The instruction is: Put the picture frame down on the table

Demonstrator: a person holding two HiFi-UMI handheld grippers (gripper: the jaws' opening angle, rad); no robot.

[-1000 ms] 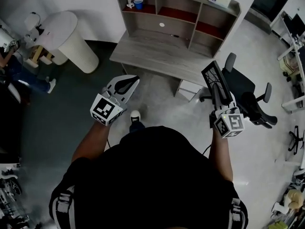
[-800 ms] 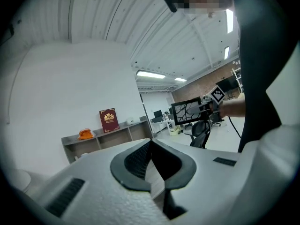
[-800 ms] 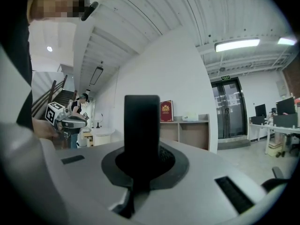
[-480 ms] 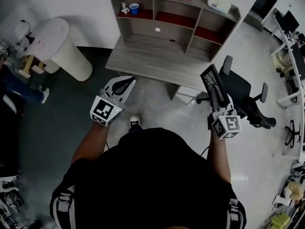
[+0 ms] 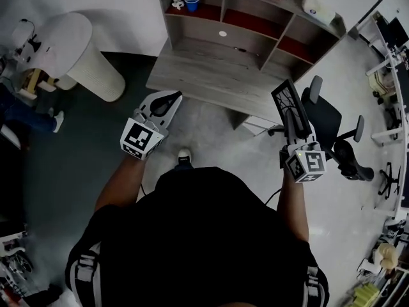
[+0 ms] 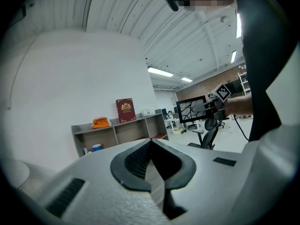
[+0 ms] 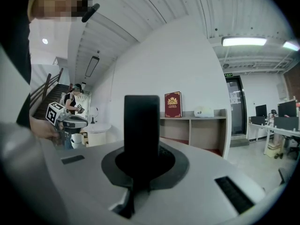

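Observation:
The picture frame (image 5: 291, 109) is black with a branch pattern and is held upright in the air, to the right of the grey table (image 5: 211, 72). My right gripper (image 5: 289, 132) is shut on its lower edge. In the right gripper view the frame's dark edge (image 7: 141, 130) stands between the jaws. My left gripper (image 5: 169, 101) is shut and holds nothing, hanging just before the table's front edge. The left gripper view shows its jaws closed together (image 6: 151, 146) and the frame (image 6: 191, 110) off to the right.
A shelf unit (image 5: 255, 27) rises at the table's back, with a blue cup (image 5: 192, 3), a red book (image 7: 173, 104) and a white object (image 5: 316, 6). A black office chair (image 5: 329, 117) stands right of the frame. A white round stand (image 5: 80, 47) and a person (image 5: 19, 101) are at left.
The head view has shifted a little and the table sits slightly nearer. Both grippers keep much the same pose, the right one still holding the frame.

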